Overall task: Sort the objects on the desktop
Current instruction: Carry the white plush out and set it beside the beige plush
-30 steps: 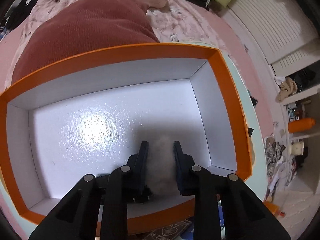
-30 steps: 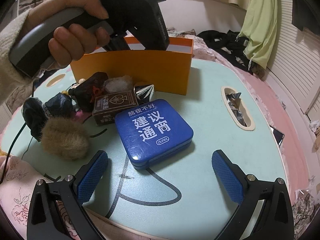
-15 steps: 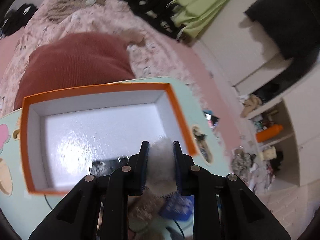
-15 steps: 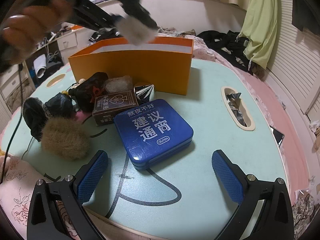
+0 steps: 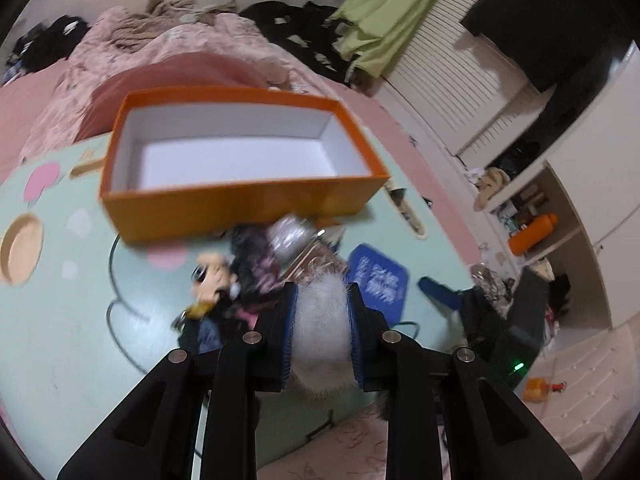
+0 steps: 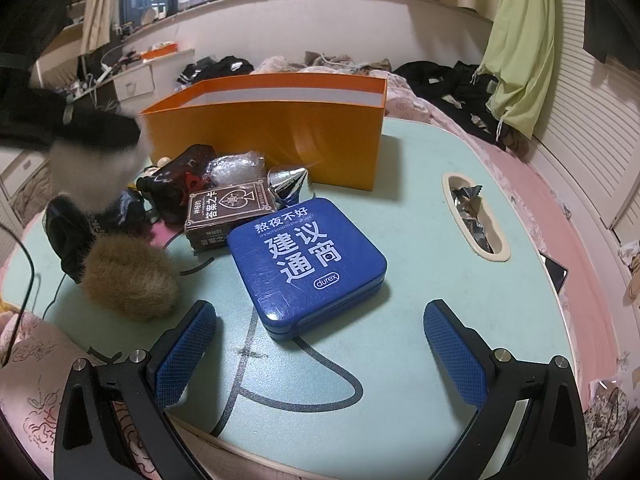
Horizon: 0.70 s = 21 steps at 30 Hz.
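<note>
Blue "durex" tin lies before the spread right gripper, while the left gripper pinches a white fur pompom.

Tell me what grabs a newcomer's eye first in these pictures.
The orange box stands open at the table's far side, its white inside bare as far as it shows. In front of it, nearer the right gripper with its fingers wide apart, lies a blue tin with white lettering. The left gripper is clamped on a white fluffy ball above the clutter.
</note>
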Motion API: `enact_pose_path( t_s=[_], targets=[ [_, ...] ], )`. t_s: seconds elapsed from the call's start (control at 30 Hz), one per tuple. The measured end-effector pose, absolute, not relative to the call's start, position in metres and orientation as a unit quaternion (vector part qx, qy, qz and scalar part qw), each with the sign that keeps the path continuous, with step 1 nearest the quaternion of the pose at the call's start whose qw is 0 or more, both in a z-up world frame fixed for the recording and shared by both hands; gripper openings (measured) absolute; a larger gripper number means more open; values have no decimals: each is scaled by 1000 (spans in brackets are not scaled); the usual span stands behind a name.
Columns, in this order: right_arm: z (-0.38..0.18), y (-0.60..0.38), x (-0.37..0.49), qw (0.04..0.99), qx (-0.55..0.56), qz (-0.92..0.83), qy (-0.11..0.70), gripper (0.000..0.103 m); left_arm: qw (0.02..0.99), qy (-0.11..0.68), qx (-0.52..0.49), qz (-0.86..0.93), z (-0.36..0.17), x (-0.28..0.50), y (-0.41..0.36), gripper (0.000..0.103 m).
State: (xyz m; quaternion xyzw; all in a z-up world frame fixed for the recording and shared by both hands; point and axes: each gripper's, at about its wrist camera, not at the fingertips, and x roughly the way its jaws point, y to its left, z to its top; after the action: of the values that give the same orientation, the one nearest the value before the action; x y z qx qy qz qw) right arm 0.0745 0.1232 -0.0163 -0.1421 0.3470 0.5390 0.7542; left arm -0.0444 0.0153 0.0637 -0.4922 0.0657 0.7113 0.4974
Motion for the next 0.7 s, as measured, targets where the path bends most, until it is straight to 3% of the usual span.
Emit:
enact_pose_path(
  t_s=[0.13, 0.3, 0.47, 0.7],
  targets=[
    [-16, 124, 74, 754, -141, 539, 347, 103, 498, 33, -484, 719, 62, -45, 5, 35],
    [-17, 123, 74, 755, -141, 538, 347, 103, 484, 55, -417, 767, 80, -24, -19, 64],
    [-17, 124, 74, 755, -140, 538, 347, 103, 444, 114, -394, 796, 65, 6, -52, 71],
    [-17, 123, 75, 756, -140, 537, 347, 103, 389, 194, -408, 803, 11, 22, -60, 71]
  ],
)
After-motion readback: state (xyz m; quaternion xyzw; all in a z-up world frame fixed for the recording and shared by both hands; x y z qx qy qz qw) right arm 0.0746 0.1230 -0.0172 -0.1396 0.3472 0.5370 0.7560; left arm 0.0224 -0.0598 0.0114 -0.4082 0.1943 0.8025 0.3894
